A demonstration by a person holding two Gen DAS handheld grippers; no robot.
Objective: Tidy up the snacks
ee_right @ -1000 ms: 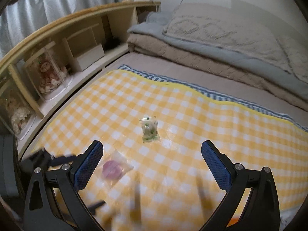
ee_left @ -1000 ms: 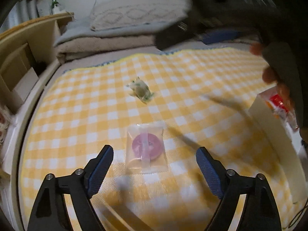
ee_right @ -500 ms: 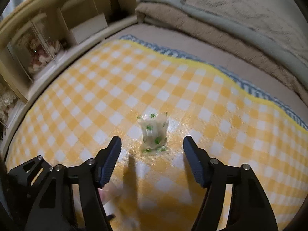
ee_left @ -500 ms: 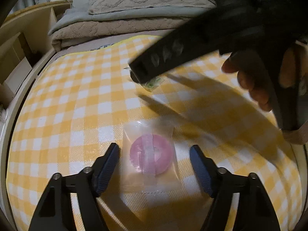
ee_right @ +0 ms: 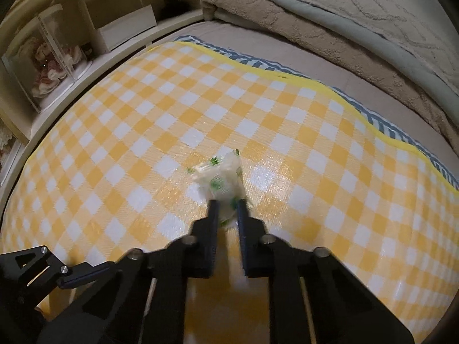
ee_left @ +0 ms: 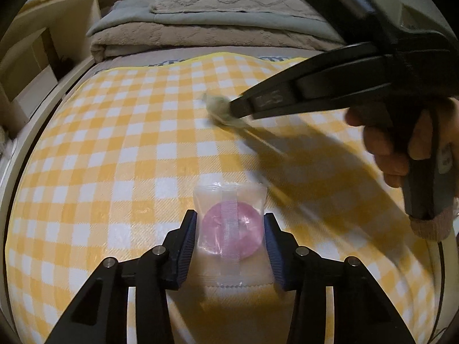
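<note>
A clear packet with a round pink snack (ee_left: 231, 230) lies on the yellow checked cloth (ee_left: 114, 143). My left gripper (ee_left: 231, 229) is closed around it, its blue pads touching both sides of the packet. A small white wrapper with green print (ee_right: 222, 177) sits between the fingers of my right gripper (ee_right: 228, 206), which is shut on its near end. The right gripper (ee_left: 238, 109) and the blurred wrapper (ee_left: 218, 107) also show in the left wrist view, further back on the cloth. The left gripper's side (ee_right: 43, 269) shows at the lower left of the right wrist view.
Folded beige and grey blankets (ee_right: 315, 20) lie at the far end of the bed. A wooden shelf unit (ee_right: 57, 37) with boxes and a clear case runs along the left edge. The hand holding the right gripper (ee_left: 401, 149) is at the right.
Both grippers moved forward and down and closed: the left onto the pink snack packet, the right onto the green-print wrapper.
</note>
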